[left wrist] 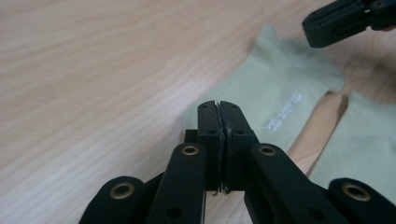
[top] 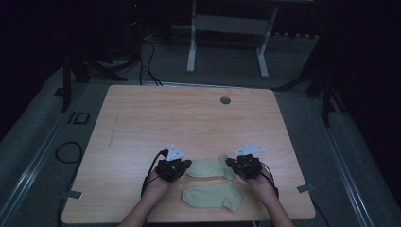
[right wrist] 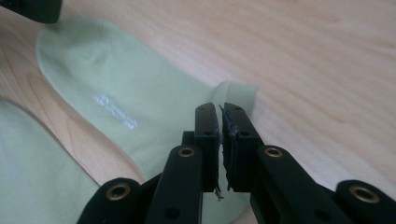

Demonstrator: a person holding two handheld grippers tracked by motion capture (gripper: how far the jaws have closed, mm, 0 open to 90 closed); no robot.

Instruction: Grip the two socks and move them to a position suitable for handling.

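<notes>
Pale green, the far sock lies flat on the wooden table near its front edge, stretched between the two grippers. The near sock, of the same colour, lies just in front of it, closer to the person, with a thin strip of bare wood between them.

The left gripper sits at the far sock's left end, and the right gripper at its right end. In the left gripper view the black jaws are pressed together with nothing between them, their tips over the edge of the far sock, whose small white print shows; the right gripper is seen at the top right corner. In the right gripper view the jaws stand nearly closed, a hairline gap left between them and no cloth caught in it, over the cuff end of the far sock. The near sock fills the lower left corner there.
</notes>
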